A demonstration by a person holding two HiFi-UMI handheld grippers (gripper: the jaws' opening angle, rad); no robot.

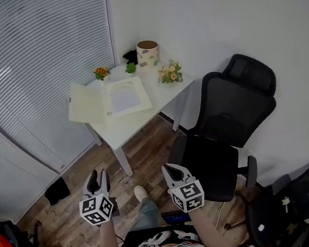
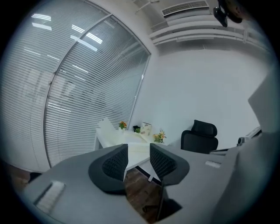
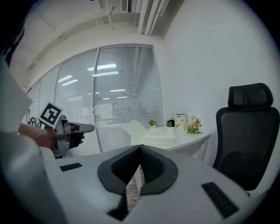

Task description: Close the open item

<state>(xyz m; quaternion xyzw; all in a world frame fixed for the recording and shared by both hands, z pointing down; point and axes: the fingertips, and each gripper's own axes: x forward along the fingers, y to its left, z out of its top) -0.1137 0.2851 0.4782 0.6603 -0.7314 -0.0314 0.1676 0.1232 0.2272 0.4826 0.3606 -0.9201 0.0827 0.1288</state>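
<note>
Box [image 1: 123,98], flat and cream-coloured, lies open on the white tabletop [image 1: 125,128] next to the window blinds [image 1: 21,70]; its lid [image 1: 85,108] is swung out to the left and stands at a slant in the right gripper view; a pale sheet shows inside the base. Along the far edge of the tabletop: small pot of orange flowers [image 1: 101,73]; small green plant [image 1: 130,68]; patterned round container [image 1: 147,53]; posy of flowers [image 1: 170,73] nearer the right corner. Black office chair [image 1: 227,112] stands just right of the tabletop. Left tool [image 1: 98,178] is released, jaws apart, nothing between them; right tool [image 1: 171,172] is clenched, jaws meeting at the tips, nothing in them. Both are held over the wood floor [image 1: 143,161], well apart from the tabletop and the box, pointing towards it.
</note>
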